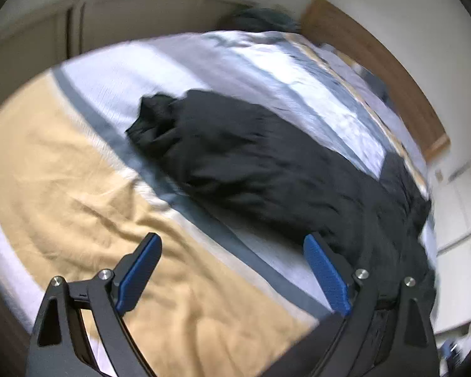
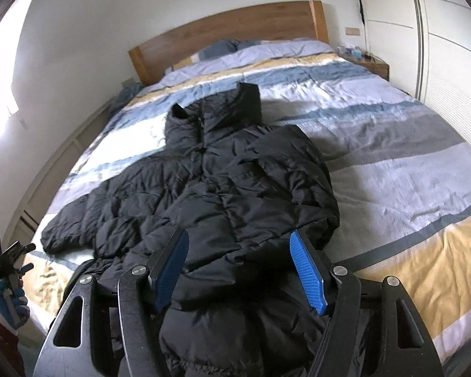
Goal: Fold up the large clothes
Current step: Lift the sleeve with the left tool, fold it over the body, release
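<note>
- A wide bed (image 2: 408,144) fills both views, covered by a striped duvet (image 2: 376,169) in white, grey-blue, dark grey and mustard bands; the mustard band runs along the foot edge.
- A wooden headboard (image 2: 235,25) stands against the white wall at the far end of the bed, with a blue pillow (image 2: 218,48) just below it.
- A white wardrobe (image 2: 449,31) with sliding doors runs along the bed's right side, and a small wooden nightstand (image 2: 372,66) sits at the far right corner by the headboard.
- A black puffer jacket (image 2: 235,182) lies spread on the duvet, roughly in the middle of the bed's width, its collar toward the headboard and its hem reaching the foot edge. One sleeve stretches out toward the left edge of the bed; the other side is folded in over the body.
- The right gripper (image 2: 238,270) hangs over the jacket's hem near the foot edge. Its blue pads (image 2: 307,273) stand apart, with jacket fabric seen between them but not pinched.
- The left gripper (image 1: 232,273) is over the mustard band near the foot edge, beside the jacket; its view is blurred. Its jaws stand wide with only duvet between them. In the right wrist view a gloved hand (image 2: 9,301) holds it off the bed's left foot corner.
</note>
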{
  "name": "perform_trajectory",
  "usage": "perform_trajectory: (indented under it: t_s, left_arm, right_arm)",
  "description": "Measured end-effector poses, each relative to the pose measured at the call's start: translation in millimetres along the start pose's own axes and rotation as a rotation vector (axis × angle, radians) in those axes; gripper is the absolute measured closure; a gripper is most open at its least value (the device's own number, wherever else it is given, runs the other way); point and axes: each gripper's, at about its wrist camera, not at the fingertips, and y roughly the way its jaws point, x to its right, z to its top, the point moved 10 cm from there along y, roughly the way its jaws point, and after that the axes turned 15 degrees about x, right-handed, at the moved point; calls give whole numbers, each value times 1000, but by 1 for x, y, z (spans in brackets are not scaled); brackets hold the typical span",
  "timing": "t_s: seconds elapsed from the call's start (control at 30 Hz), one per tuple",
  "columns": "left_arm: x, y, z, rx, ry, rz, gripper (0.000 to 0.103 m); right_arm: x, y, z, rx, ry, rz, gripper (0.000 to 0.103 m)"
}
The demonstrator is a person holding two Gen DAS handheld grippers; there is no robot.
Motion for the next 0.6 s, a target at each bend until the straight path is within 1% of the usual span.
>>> perform_trajectory:
  t_s: [0.07,0.13,0.17,0.27,0.43,0.47,0.53,0.6]
  left_arm:
    - [-20,22,5,-13,-79,-8,11]
    - [-30,40,7,-25,-140,-19,11]
    - [-34,49,8,-31,-167,-24,12]
    - [-48,74,10,-49,-236,-18,12]
    - [-58,97,27,-16,-369,-62,13]
    - [-59,100,30,-14,-387,-68,15]
    - [-59,108,37,-15,-427,-81,27]
    - [-58,112,40,-21,-472,-104,55]
  right_arm:
    - [4,11,-3,-17,5,-21,37]
    - [8,21,-7,-35,10,-41,37]
    - [9,24,-8,-41,11,-50,37]
    - [15,34,-12,-63,0,-81,37]
    - [25,42,-10,-75,2,-122,37]
    - [27,42,-8,-74,4,-125,37]
    - [29,42,-5,-68,7,-136,37]
    - [30,40,-2,-63,12,-142,37]
